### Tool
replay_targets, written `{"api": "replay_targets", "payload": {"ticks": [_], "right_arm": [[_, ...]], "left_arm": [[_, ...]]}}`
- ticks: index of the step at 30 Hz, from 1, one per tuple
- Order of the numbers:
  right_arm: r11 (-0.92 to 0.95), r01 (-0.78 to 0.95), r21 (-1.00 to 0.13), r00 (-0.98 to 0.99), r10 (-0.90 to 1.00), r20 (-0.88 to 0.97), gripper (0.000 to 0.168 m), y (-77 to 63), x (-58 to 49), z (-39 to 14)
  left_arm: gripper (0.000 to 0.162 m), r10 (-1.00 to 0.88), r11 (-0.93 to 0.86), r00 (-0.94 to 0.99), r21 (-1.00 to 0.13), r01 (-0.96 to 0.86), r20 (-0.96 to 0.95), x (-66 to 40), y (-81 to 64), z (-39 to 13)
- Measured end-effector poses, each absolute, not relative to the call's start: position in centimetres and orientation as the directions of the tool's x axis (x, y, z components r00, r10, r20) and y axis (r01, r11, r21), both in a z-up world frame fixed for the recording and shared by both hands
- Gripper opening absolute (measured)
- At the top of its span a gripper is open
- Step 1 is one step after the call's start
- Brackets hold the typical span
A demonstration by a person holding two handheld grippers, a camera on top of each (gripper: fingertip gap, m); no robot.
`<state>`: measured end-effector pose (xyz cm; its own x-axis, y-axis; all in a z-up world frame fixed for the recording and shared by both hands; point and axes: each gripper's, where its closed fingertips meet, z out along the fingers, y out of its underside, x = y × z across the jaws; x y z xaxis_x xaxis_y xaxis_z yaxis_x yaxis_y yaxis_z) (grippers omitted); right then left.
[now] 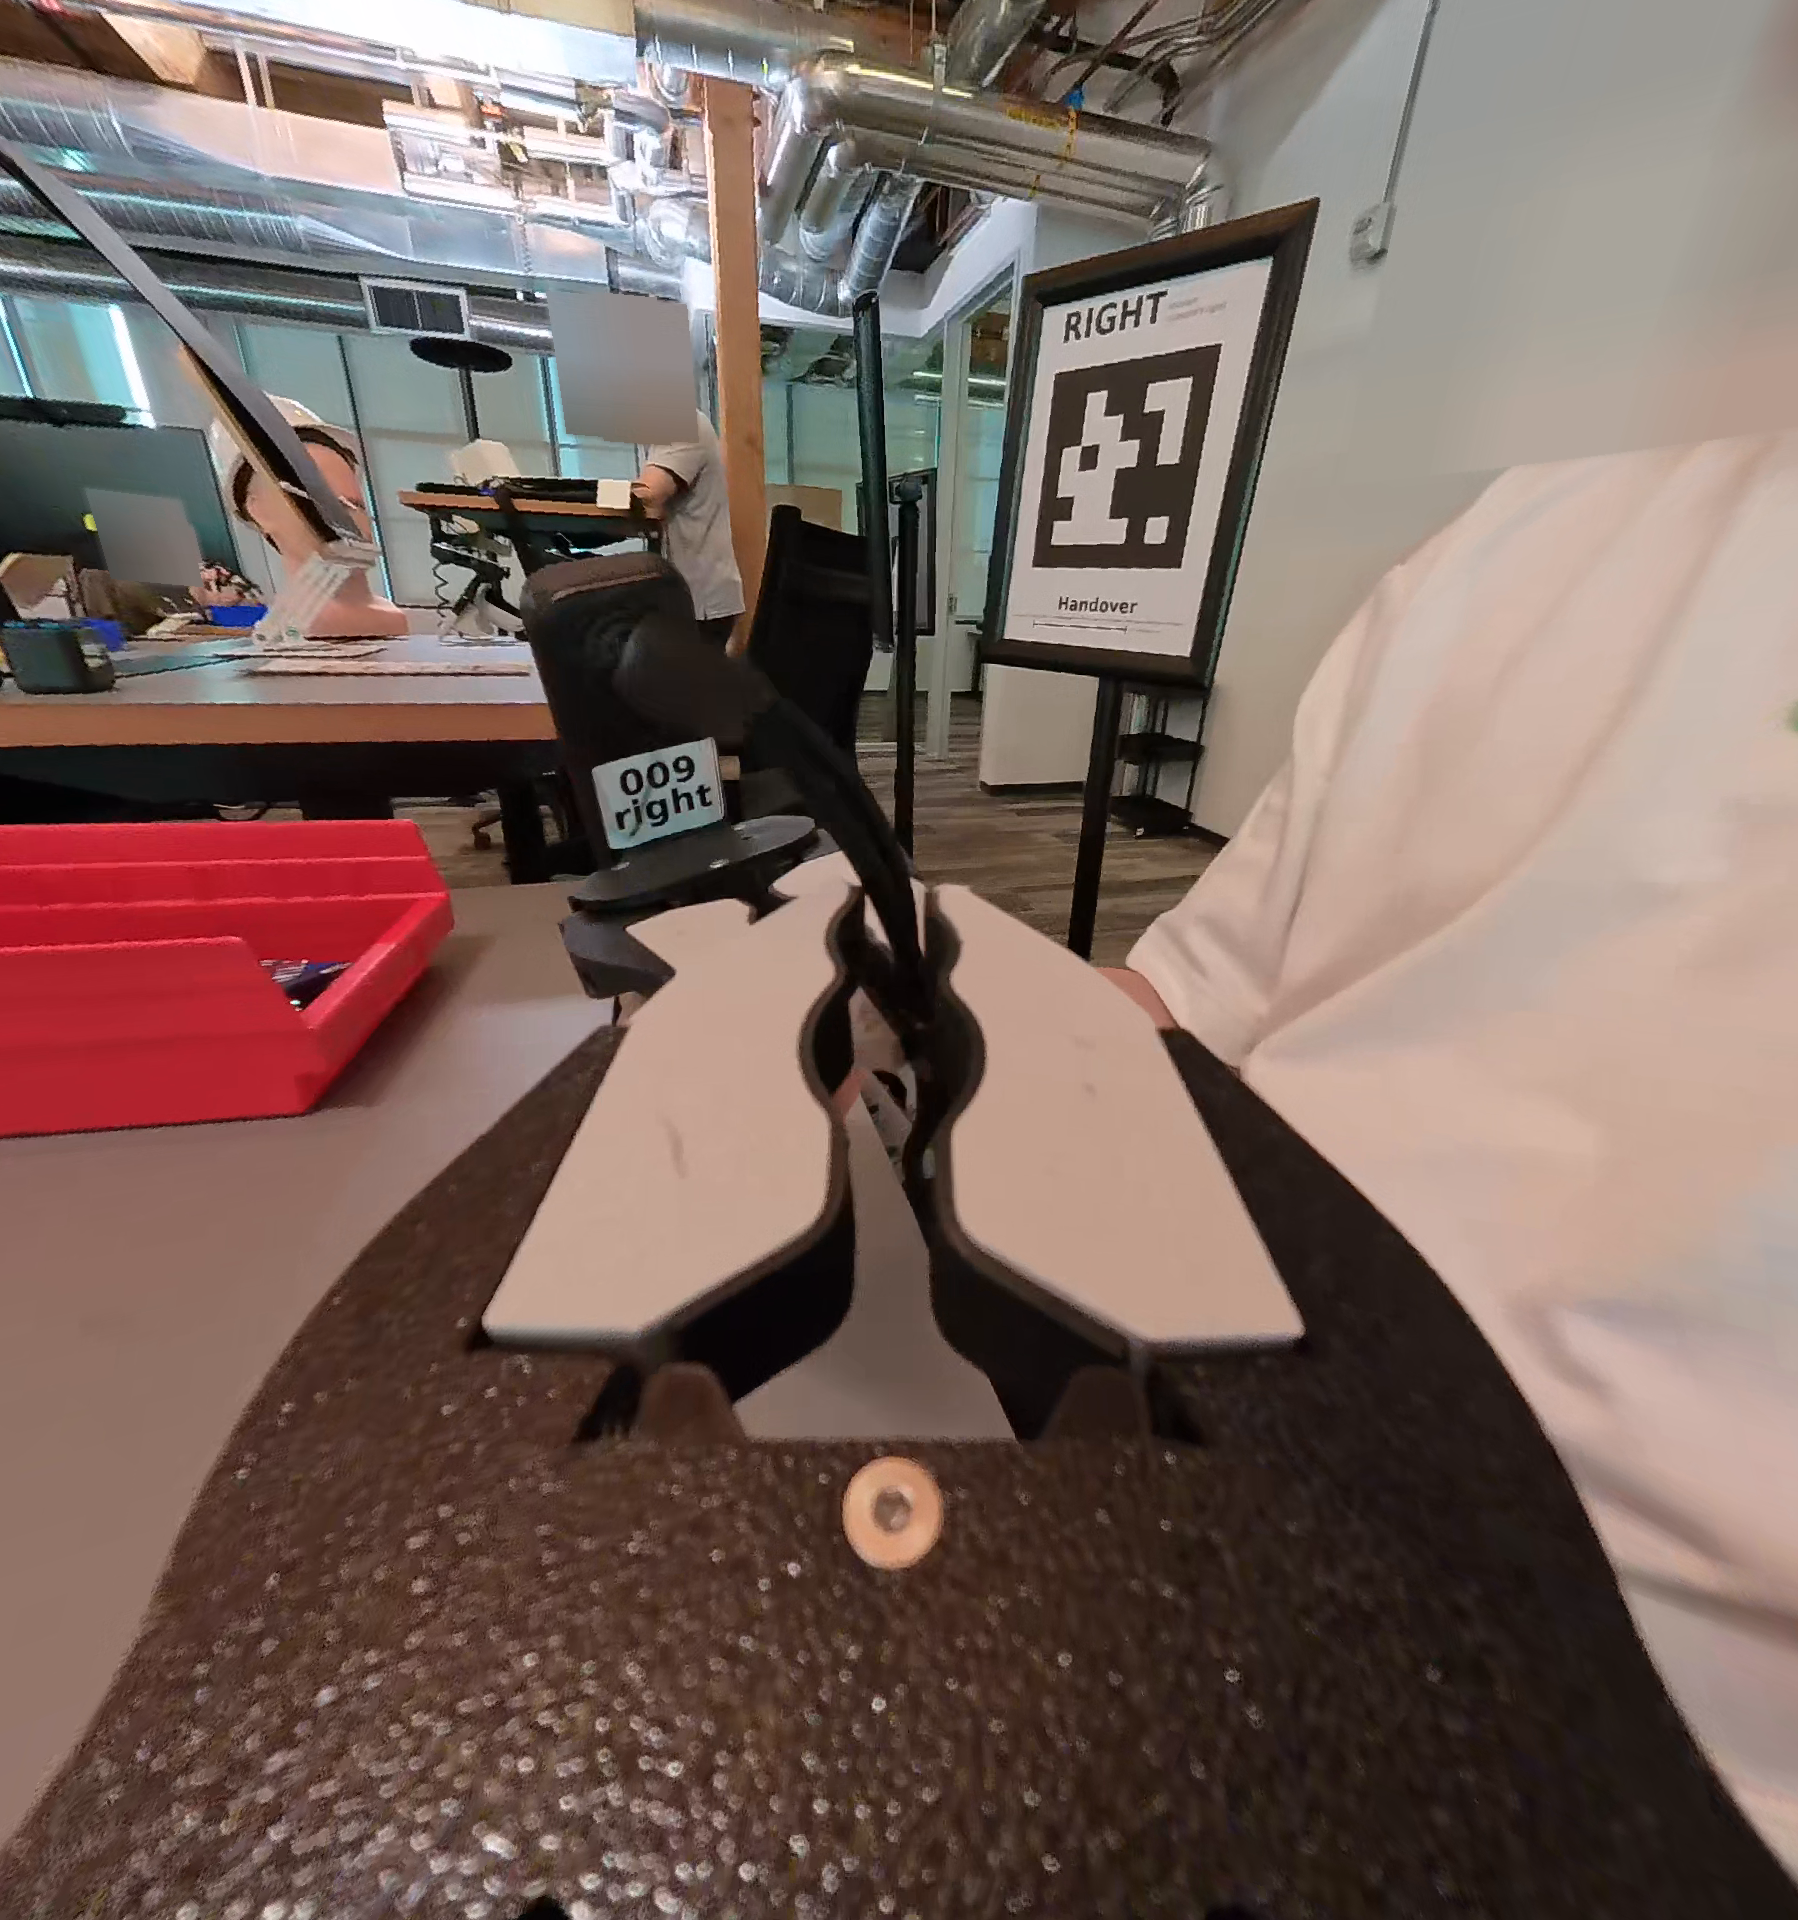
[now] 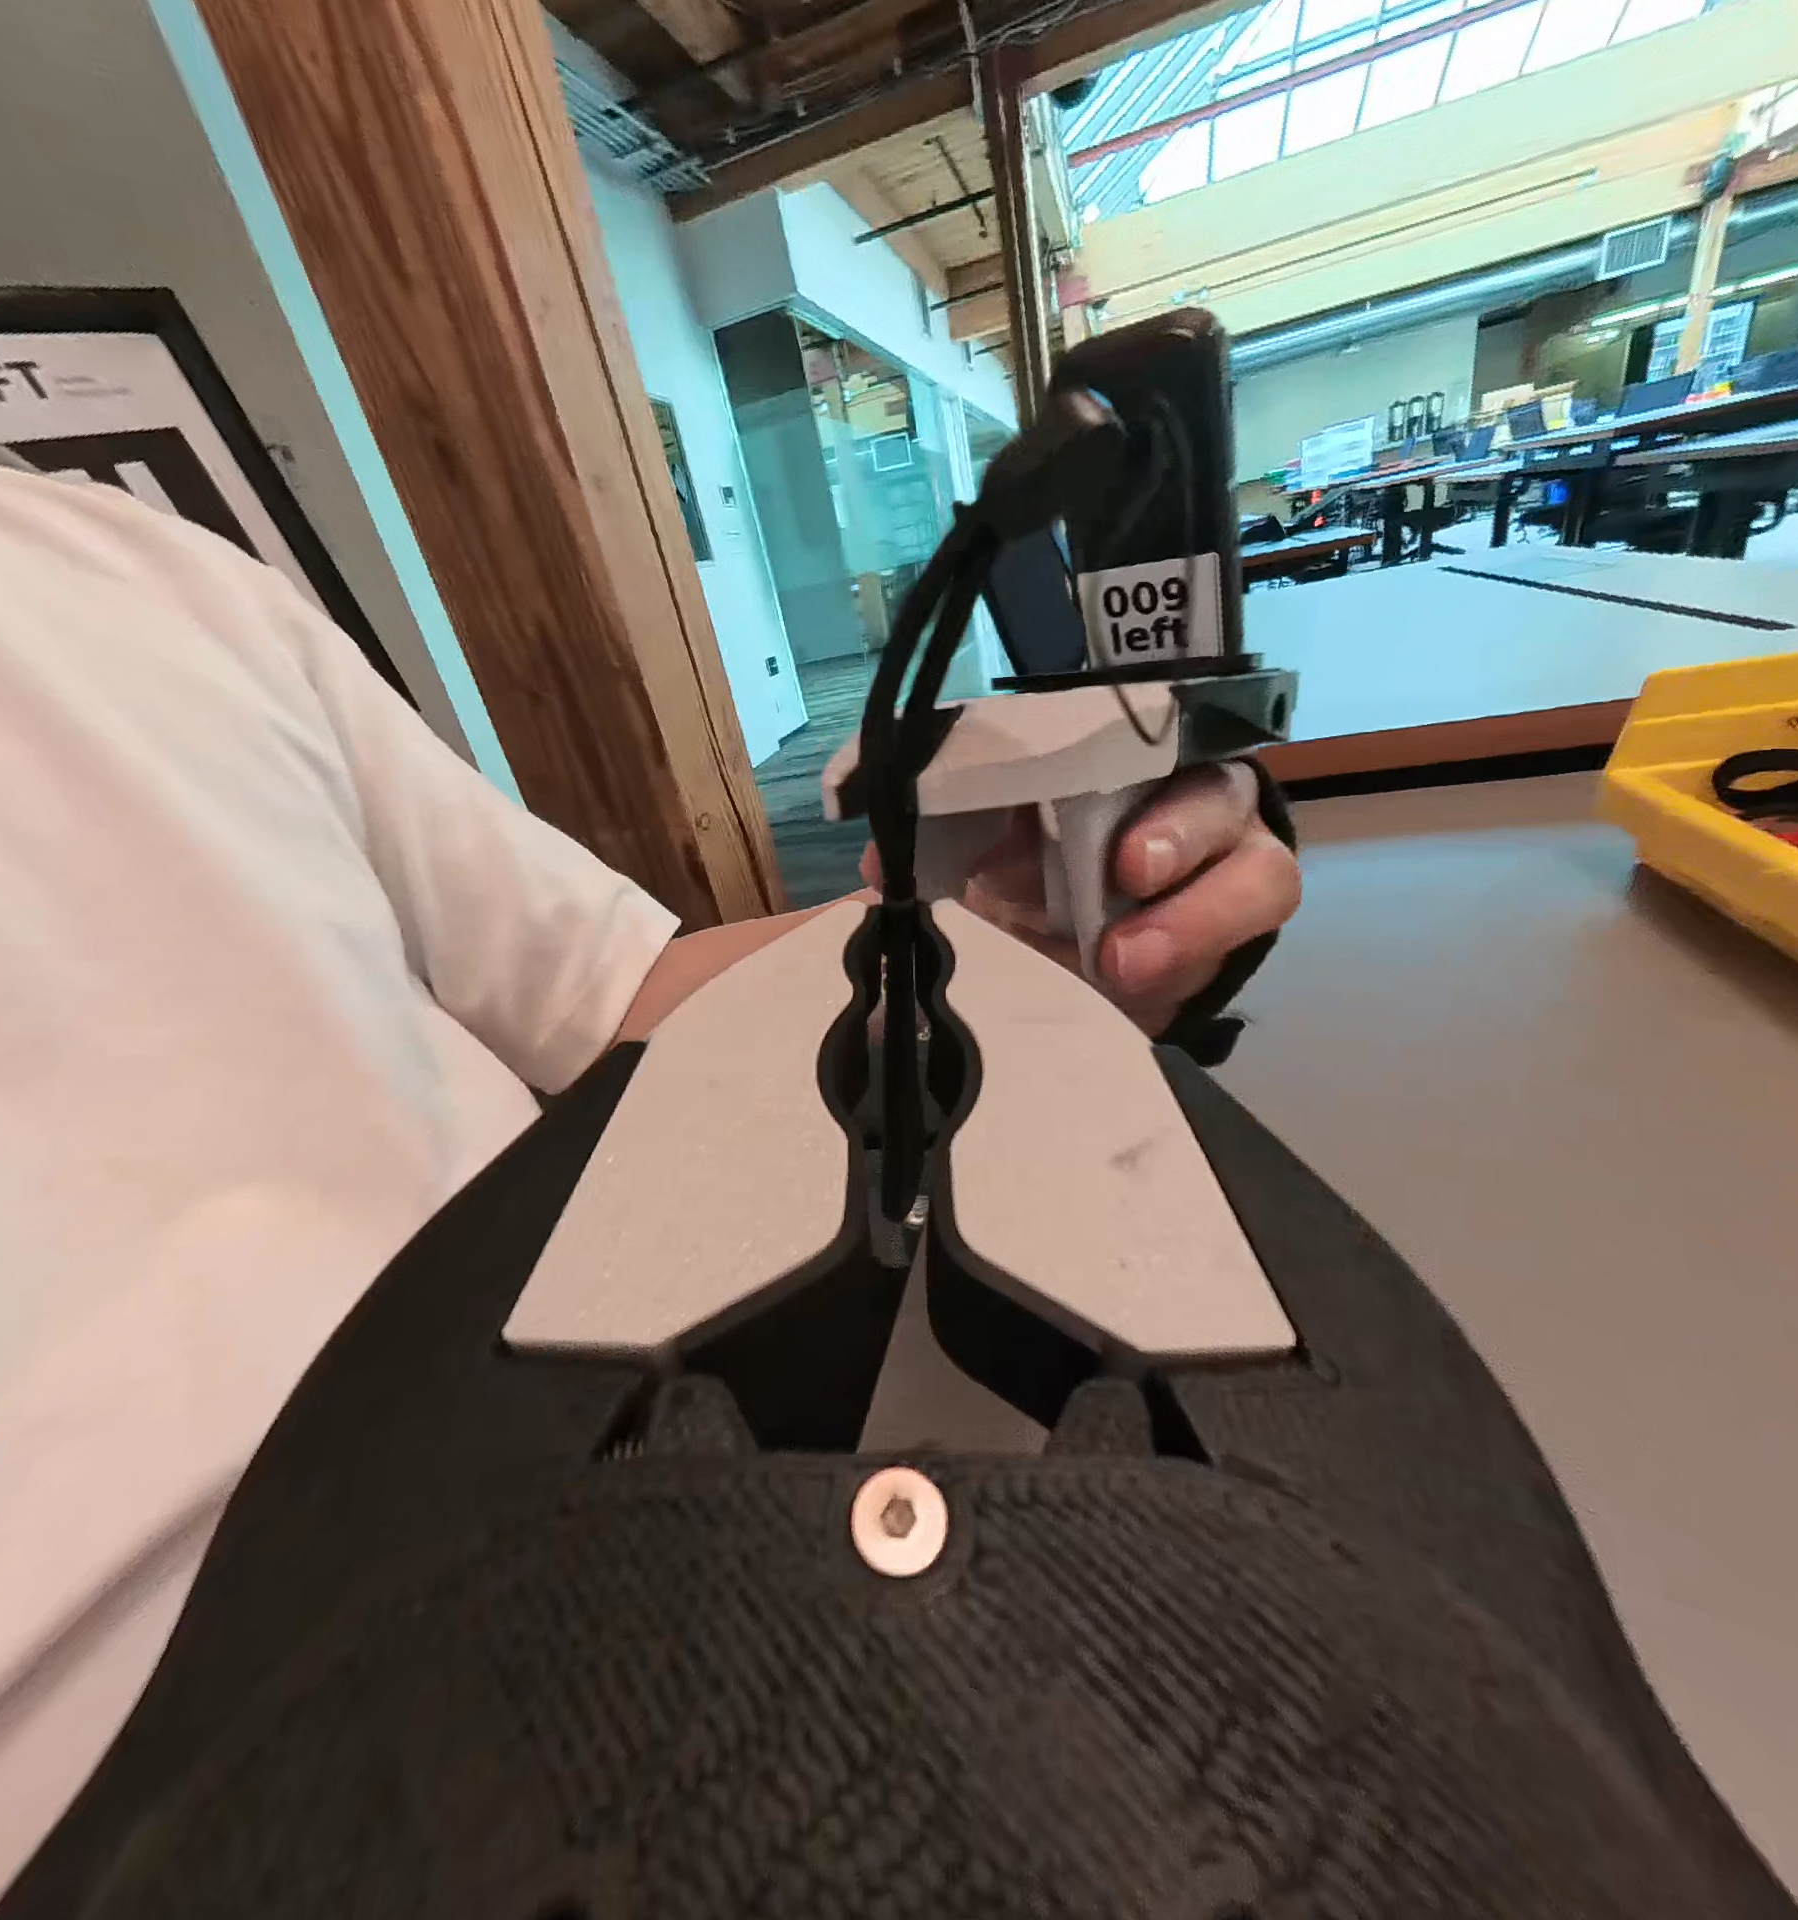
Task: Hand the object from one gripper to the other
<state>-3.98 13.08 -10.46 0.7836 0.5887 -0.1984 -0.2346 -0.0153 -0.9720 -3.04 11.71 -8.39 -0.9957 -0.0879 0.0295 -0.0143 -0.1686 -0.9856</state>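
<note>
Black bundled cable (image 1: 879,935), thin and rubbery, sits between the two hand-held grippers, which face each other nose to nose above the grey desk (image 1: 147,1299). In your left wrist view, the left hand-held gripper (image 1: 887,997) has its flat pale-grey fingers (image 1: 697,1122) drawn close, their wavy black inner edges nearly meeting around the cable's strands near the tips. The cable's long axis runs away from this camera and curves upward toward the black body of the right hand-held gripper (image 1: 666,831) opposite. A small white piece shows in the gap, too hidden to identify. To the left, a red ribbed plastic bin (image 1: 178,966) rests on the desk. To the right is your white cotton shirt (image 1: 1497,935), and behind stands a black-framed sign on a post (image 1: 1144,447).

In your right wrist view, the right hand-held gripper (image 2: 900,966) is pressed together on the cable (image 2: 900,1091), which lies lengthwise down the scalloped slot between the matte grey fingers (image 2: 697,1174), a small metallic end showing at the near part of the slot. From the tips the cable arcs up and right to the top of the left hand-held gripper (image 2: 1030,748), held by your hand (image 2: 1175,894). A yellow plastic bin (image 2: 1747,800) sits on the desk at the right edge; a wooden post (image 2: 479,416) rises behind.
</note>
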Motion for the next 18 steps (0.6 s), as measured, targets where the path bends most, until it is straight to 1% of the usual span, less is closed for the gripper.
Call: {"api": "replay_targets", "payload": {"ticks": [3,5,7,8,10,11,13,15,18], "right_arm": [[-0.045,-0.222,-0.974,0.795,0.569,-0.208,0.005,13.5,-3.9,-10.9],[-0.038,-0.216,-0.976,0.832,0.516,-0.204,0.005,13.8,-3.0,-11.0],[0.019,-0.173,-0.985,0.904,0.399,-0.152,0.005,14.1,-1.2,-11.0],[0.046,-0.133,-0.990,0.942,0.316,-0.112,0.009,14.3,0.0,-11.0],[0.068,-0.019,-0.998,0.986,0.169,-0.007,0.025,14.4,1.7,-10.9],[0.068,0.037,-0.997,0.993,0.110,0.044,0.028,14.4,2.1,-10.8],[0.076,0.127,-0.989,0.992,-0.003,0.127,0.034,14.7,2.8,-10.2],[0.079,0.200,-0.977,0.976,-0.099,0.192,0.036,15.2,3.1,-9.5],[0.027,0.302,-0.953,0.922,-0.263,0.285,0.036,15.8,4.2,-9.0]], "left_arm": [[0.004,-0.061,-0.174,-0.997,-0.984,-0.039,0.050,-3.0,11.5,-8.7],[0.002,-0.111,-0.159,-0.993,-0.987,-0.022,0.041,-2.1,11.5,-8.9],[0.002,-0.208,-0.163,-0.976,-0.986,-0.033,0.067,-0.6,12.0,-8.7],[0.002,-0.265,-0.178,-0.960,-0.983,-0.045,0.092,0.4,12.5,-8.4],[0.003,-0.378,-0.231,-0.913,-0.971,-0.065,0.151,2.0,13.5,-7.5],[0.003,-0.435,-0.255,-0.883,-0.965,-0.066,0.175,2.8,13.9,-7.1],[0.002,-0.539,-0.289,-0.810,-0.954,-0.079,0.231,4.1,14.7,-6.6],[0.003,-0.608,-0.338,-0.734,-0.935,-0.105,0.303,5.1,15.2,-6.2],[0.003,-0.625,-0.381,-0.704,-0.919,-0.101,0.337,5.1,14.7,-5.7]]}}
